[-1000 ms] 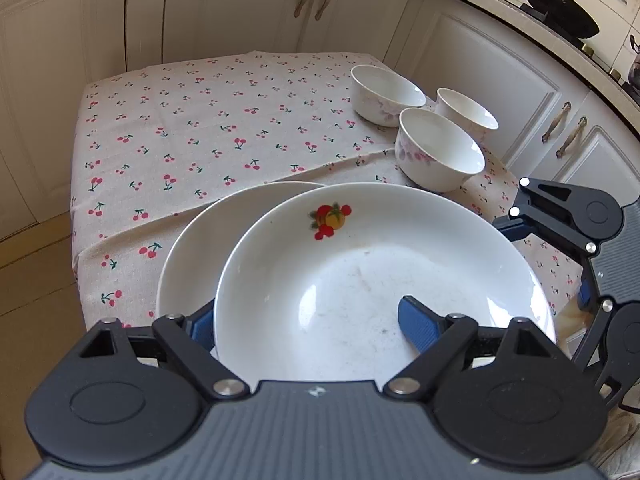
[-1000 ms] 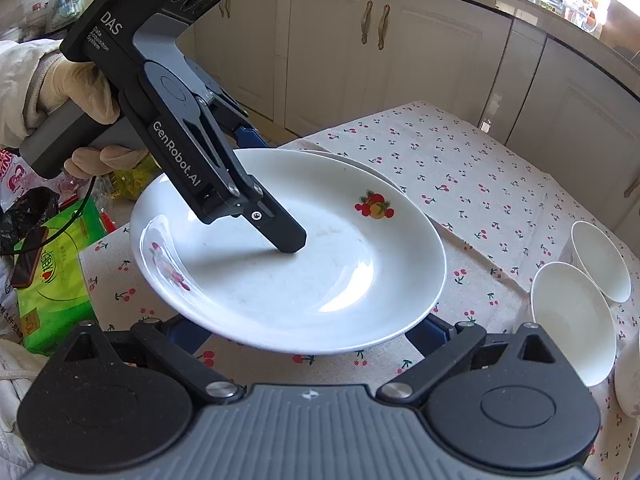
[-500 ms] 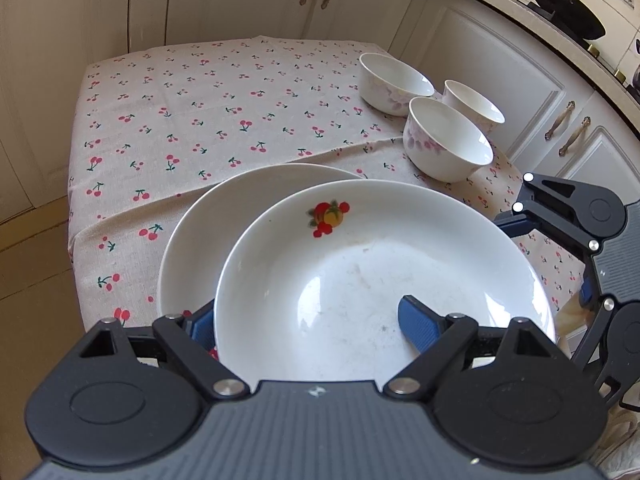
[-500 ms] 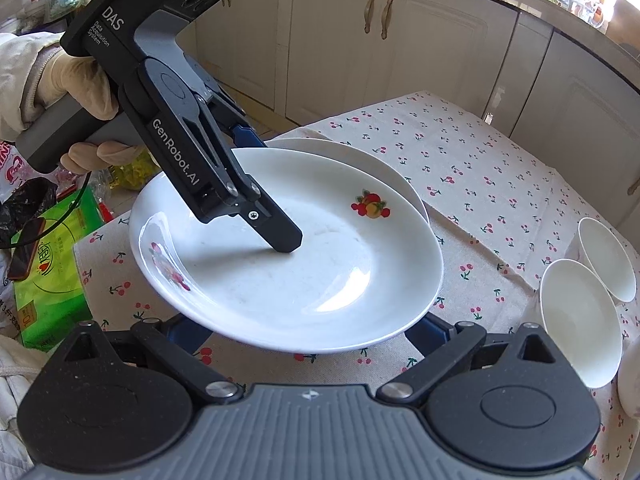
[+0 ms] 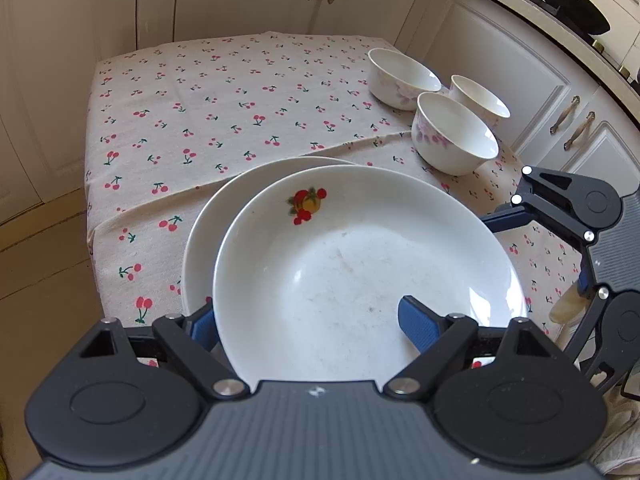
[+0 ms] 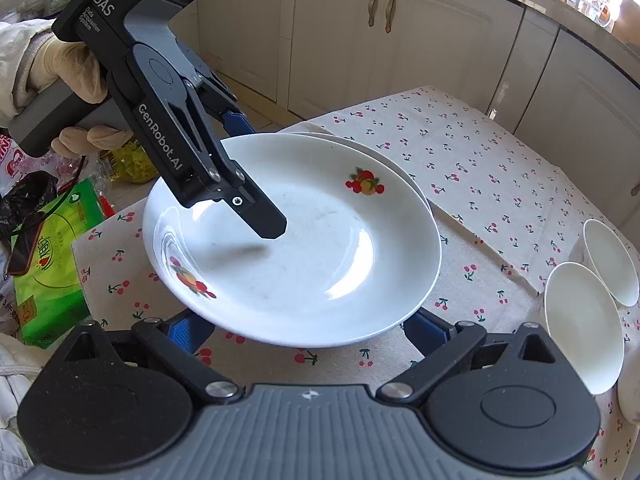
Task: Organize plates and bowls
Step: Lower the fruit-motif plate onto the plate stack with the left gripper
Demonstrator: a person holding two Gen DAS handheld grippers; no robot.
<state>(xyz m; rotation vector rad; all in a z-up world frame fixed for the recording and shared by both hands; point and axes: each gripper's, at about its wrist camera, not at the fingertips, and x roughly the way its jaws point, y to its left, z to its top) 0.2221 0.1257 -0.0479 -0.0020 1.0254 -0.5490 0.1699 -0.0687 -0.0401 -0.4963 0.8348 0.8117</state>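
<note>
Fingers of the left gripper clamp the rim of a deep white ceramic plate with fruit motifs, one blue pad inside the dish, the other beneath. That plate hangs tilted above a second white plate on the cherry-print tablecloth. The right gripper sits at the held plate's near edge (jaws apart, gripping nothing). Three white floral bowls stand beyond, near the cloth's far corner.

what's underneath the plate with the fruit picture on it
A second plain white plate sits below the fruit plate, its rim showing at the far side. Most of it, and the cherry tablecloth beneath, is covered.
</note>
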